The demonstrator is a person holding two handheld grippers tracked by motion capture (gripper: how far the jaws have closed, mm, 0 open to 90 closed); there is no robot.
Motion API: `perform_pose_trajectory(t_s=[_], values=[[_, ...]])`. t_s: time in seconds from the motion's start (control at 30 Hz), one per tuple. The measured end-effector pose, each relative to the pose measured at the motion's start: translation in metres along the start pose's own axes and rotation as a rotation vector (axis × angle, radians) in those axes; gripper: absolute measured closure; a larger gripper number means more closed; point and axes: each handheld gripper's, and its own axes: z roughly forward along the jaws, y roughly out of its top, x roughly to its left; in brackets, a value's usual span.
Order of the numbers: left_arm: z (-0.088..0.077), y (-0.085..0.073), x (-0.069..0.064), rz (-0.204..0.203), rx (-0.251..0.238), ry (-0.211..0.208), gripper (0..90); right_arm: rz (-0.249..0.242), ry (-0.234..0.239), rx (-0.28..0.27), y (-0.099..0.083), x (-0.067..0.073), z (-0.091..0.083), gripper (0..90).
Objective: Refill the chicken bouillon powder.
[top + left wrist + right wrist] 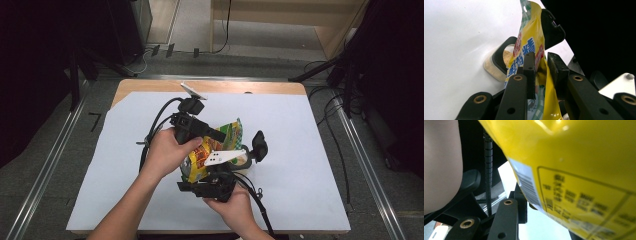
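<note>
The packet point(212, 150) is a glossy yellow pouch with a green checked top edge, blue and red lettering on the front, and a barcode and a printed panel on the back. It sits between my two grippers, tilted over a small container point(499, 62) of pale powder on the white table point(300, 150).

My left gripper point(220, 136) comes in from the left, hand wrapped over its body, jaws pointing toward the packet. In its own view the jaws are clamped on the packet point(534, 50), a fold pinched between the two pads. The container lies just beyond the left jaw, its open black lid point(552, 27) behind the packet.

My right gripper point(212, 182) is held low, hand underneath. Its own view shows the packet's back point(574, 170) pressed close above one jaw; I cannot tell whether these jaws grip it.
</note>
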Motion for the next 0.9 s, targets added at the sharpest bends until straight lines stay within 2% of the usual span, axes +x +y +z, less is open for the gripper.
perform_pose_trajectory(t_s=[0.53,0.7,0.9], values=[[0.001,0.000,-0.001,-0.003,0.023,0.000,78.9,0.018,0.012,-0.001,-0.002,0.001,0.001,71.6],[0.000,0.002,0.010,-0.046,0.018,-0.039,79.0,-0.010,-0.005,0.011,0.001,0.003,-0.002,71.1],[0.000,0.003,0.012,-0.052,0.009,-0.055,78.2,-0.012,-0.013,0.015,0.003,0.003,-0.004,71.1]])
